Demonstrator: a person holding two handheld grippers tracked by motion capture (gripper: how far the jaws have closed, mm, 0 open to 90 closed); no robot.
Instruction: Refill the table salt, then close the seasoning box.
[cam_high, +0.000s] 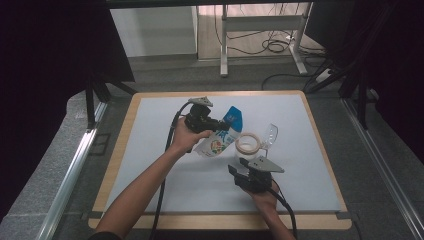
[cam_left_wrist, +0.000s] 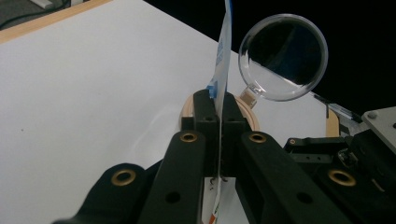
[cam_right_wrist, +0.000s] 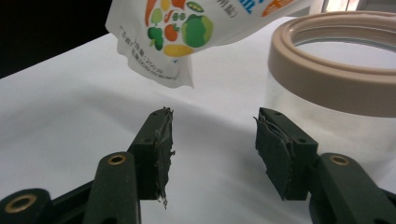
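A white and blue pouch (cam_high: 220, 136) printed with vegetables hangs tilted above the table, and my left gripper (cam_high: 216, 123) is shut on its edge. In the left gripper view the jaws pinch the thin pouch edge (cam_left_wrist: 222, 70). A clear jar with a beige rim (cam_high: 248, 143) stands right of the pouch, its clear lid (cam_high: 269, 134) flipped up behind it. My right gripper (cam_high: 238, 167) is open just in front of the jar, nothing between its jaws. The right gripper view shows the pouch (cam_right_wrist: 187, 32) above left and the jar rim (cam_right_wrist: 327, 74) to the right.
The white table top (cam_high: 150, 150) has a wooden border (cam_high: 117, 150). Black curtains hang at both sides. A desk frame with cables (cam_high: 270, 45) stands on the floor beyond the far edge.
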